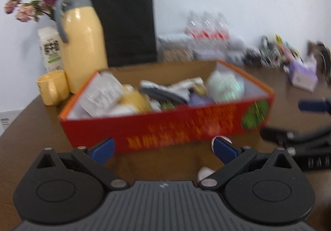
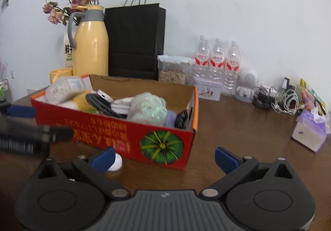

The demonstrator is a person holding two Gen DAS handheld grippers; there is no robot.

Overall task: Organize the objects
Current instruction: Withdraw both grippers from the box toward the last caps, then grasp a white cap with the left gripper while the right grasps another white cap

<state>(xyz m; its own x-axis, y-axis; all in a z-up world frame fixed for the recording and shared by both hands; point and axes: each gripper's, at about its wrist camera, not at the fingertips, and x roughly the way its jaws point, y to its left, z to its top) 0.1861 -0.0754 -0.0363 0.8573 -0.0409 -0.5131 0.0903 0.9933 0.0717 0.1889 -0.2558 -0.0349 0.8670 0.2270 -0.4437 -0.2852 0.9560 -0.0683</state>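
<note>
Left gripper (image 1: 163,149), right gripper (image 2: 164,159) both spread, empty; red box (image 2: 115,137) contents jumbled, left view blurred.

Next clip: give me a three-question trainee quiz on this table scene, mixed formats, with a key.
1. True or false: the left gripper is shut on an object.
2. How many clear water bottles stand by the wall? A) two B) three C) five
3. Fill in: the small white round object lies on the table, outside the red box, near its ______ side.

Key
1. False; both it and the right gripper are open and empty.
2. B
3. Front, the side facing the grippers.
</note>
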